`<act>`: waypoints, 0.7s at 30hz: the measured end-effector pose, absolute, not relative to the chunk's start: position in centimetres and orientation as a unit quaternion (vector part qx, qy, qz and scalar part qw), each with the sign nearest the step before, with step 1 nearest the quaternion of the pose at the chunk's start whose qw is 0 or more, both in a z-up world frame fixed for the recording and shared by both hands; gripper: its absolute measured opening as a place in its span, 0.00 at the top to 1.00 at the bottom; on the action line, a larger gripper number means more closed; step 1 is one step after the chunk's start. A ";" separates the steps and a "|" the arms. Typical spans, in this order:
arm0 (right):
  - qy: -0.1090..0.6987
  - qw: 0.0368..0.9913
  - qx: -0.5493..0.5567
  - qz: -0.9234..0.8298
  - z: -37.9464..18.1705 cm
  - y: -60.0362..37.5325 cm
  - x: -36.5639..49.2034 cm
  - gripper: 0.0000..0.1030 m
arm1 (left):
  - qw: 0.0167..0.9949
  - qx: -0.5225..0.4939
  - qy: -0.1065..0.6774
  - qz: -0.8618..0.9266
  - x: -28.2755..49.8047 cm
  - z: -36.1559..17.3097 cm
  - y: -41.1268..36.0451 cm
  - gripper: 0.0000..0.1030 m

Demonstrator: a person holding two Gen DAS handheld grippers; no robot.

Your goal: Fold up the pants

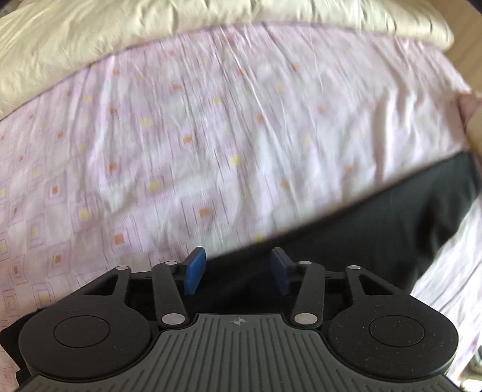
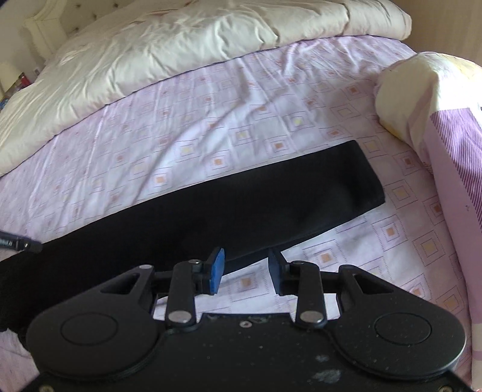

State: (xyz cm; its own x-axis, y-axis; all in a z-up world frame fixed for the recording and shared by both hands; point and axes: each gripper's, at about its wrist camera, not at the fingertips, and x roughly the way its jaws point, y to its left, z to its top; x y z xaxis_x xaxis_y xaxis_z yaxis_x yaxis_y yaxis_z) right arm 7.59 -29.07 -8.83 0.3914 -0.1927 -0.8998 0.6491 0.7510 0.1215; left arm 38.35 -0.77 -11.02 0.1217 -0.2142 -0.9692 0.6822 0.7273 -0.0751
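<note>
Black pants (image 2: 241, 208) lie flat on the pink patterned bed sheet (image 2: 211, 120) as one long strip, the leg hem at the right. In the left wrist view the pants (image 1: 391, 217) run from under the gripper toward the right. My left gripper (image 1: 238, 270) is open, its blue pads over the upper edge of the pants, nothing between them. My right gripper (image 2: 245, 271) is open and empty over the lower edge of the leg. The tip of the left tool (image 2: 21, 242) shows at the left of the right wrist view.
A cream duvet (image 2: 150, 60) is bunched along the far side of the bed. A pillow (image 2: 421, 99) with a yellow and pink striped cover lies at the right edge. A headboard (image 2: 45, 27) stands at far left.
</note>
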 end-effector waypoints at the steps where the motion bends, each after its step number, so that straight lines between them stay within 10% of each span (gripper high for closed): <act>1: 0.484 0.804 0.232 -0.255 -8.6 -28.3 7.6 0.66 | 0.729 0.191 0.581 -0.306 38.7 -10.3 -0.8 0.52; 5: 0.480 0.817 0.230 -0.221 -7.6 -25.2 7.7 0.66 | 0.764 0.179 0.549 -0.290 39.0 -7.0 -0.3 0.33; 21: 0.496 0.840 0.192 -0.104 -7.3 -12.1 13.4 0.66 | 0.811 0.113 0.547 -0.171 29.9 -7.2 19.7 0.33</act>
State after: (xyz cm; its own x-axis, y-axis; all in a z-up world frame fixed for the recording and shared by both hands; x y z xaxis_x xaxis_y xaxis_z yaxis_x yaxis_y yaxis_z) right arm 13.37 -12.13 -7.33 0.4865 0.0152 -0.8735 0.3657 0.9045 0.2195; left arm 29.85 19.69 -7.22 0.3424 -0.1537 -0.9269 0.4017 0.9158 -0.0035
